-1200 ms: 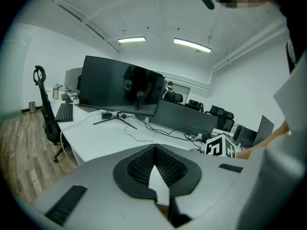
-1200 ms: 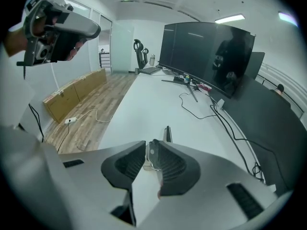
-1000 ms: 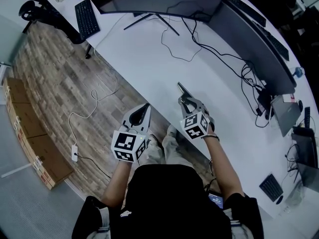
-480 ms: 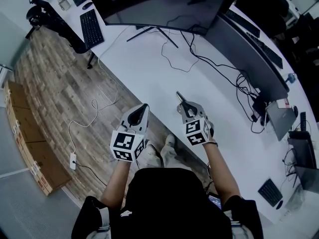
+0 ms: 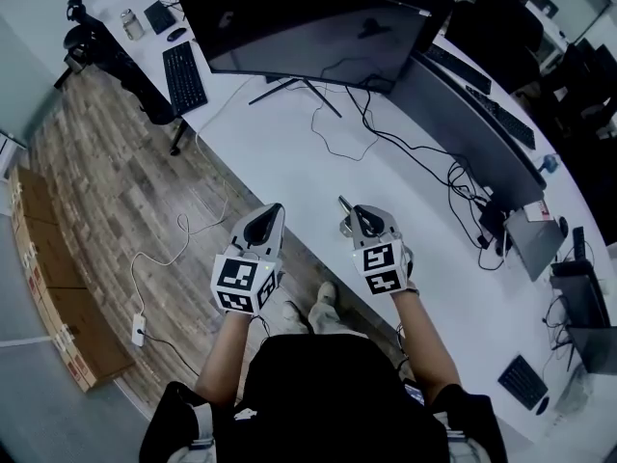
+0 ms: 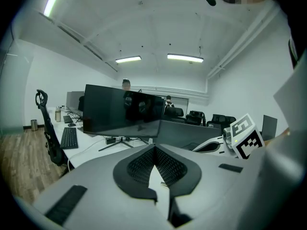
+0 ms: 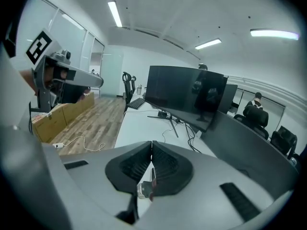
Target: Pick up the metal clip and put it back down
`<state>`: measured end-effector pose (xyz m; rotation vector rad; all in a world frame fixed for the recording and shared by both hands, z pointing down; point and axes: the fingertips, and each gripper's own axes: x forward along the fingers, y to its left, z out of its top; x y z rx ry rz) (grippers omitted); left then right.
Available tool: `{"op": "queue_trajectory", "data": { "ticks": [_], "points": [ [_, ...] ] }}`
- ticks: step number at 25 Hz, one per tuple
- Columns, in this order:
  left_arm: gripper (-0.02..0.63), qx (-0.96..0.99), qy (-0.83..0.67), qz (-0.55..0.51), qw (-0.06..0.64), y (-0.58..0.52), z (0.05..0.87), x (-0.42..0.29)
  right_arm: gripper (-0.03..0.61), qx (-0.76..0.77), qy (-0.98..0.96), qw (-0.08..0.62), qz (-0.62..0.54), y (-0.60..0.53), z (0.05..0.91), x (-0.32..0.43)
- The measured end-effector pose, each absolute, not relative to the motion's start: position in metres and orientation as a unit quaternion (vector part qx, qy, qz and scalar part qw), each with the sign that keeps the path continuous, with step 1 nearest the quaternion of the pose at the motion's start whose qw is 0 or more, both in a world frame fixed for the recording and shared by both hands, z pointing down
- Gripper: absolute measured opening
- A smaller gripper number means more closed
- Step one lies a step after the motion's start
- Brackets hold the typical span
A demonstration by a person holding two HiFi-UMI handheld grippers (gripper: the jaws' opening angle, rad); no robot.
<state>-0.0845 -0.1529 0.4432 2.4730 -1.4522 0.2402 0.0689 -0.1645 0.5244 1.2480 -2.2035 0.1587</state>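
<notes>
White desk (image 5: 280, 152) lies below. Above its near edge the right gripper (image 5: 353, 216) has just closed its jaws tight on the metal clip (image 7: 146, 189), held off the surface. The clip is probably light, stiff and slick, and best pinched across its flat middle. Beside it the left gripper (image 5: 275, 210) is closed and empty. A monitor (image 5: 308, 32) and a keyboard (image 5: 183, 75) stand toward the far edge.

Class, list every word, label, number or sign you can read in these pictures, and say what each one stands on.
No text can be read anywhere.
Left cube on the left hand-held gripper: black-and-white square patterns, no letters.
Right cube on the right hand-held gripper: the same kind of pattern.
Keyboard: key legends too small to read.
Cardboard boxes: no legible print.
</notes>
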Motion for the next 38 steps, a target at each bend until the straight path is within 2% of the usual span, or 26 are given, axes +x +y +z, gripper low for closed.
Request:
{"op": "queue_trajectory", "data": {
  "ticks": [18, 38],
  "points": [
    [0.012, 0.854, -0.513, 0.048, 0.076, -0.15, 0.38, -0.1, 0.025, 0.511, -0.837, 0.191, 0.038, -0.167, 0.432, 0.073],
    [0.012, 0.855, -0.517, 0.018, 0.015, -0.142, 0.318, -0.115, 0.025, 0.541, -0.831, 0.125, 0.0, -0.163, 0.363, 0.074]
  ]
}}
